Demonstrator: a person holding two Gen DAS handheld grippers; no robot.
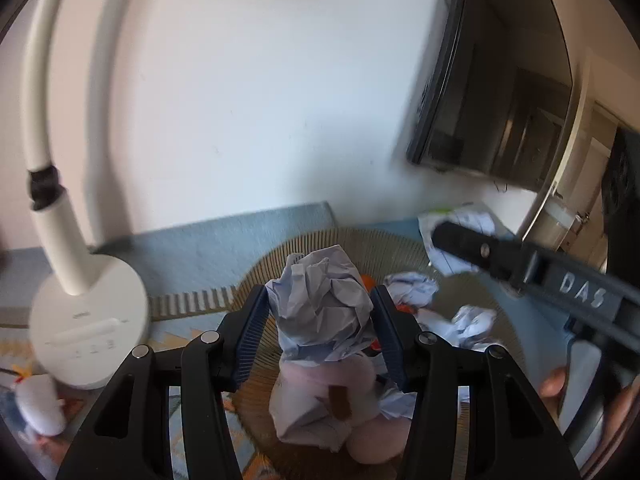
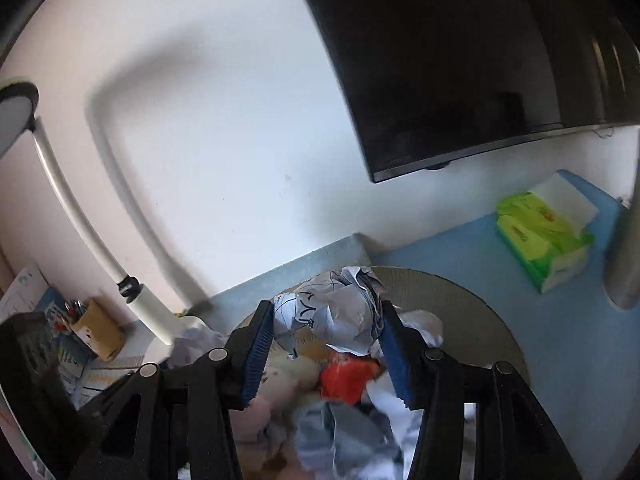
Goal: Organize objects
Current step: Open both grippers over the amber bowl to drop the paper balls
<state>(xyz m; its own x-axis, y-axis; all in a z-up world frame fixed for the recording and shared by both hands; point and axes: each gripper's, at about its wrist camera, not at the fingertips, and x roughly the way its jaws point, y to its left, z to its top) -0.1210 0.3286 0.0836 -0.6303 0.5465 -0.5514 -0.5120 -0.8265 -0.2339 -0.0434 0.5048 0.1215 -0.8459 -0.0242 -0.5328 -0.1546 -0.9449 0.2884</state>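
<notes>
My left gripper (image 1: pixel 318 300) is shut on a crumpled paper ball (image 1: pixel 320 292), held above a round woven basket (image 1: pixel 404 240). My right gripper (image 2: pixel 328 320) is shut on another crumpled paper ball (image 2: pixel 332 312) with printed marks, above the same basket (image 2: pixel 460 300). The right gripper also shows in the left wrist view (image 1: pixel 460 240), at the right, still gripping its paper (image 1: pixel 472 220). Inside the basket lie several paper balls (image 1: pixel 412 288), a pink plush toy (image 1: pixel 360 380) and a red-orange object (image 2: pixel 344 380).
A white desk lamp (image 1: pixel 80 340) stands left of the basket on the blue table (image 2: pixel 560 340). A black monitor (image 2: pixel 460 60) hangs on the wall at the right. A green tissue pack (image 2: pixel 540 236) lies at the far right. A yellow pen holder (image 2: pixel 100 332) stands at the left.
</notes>
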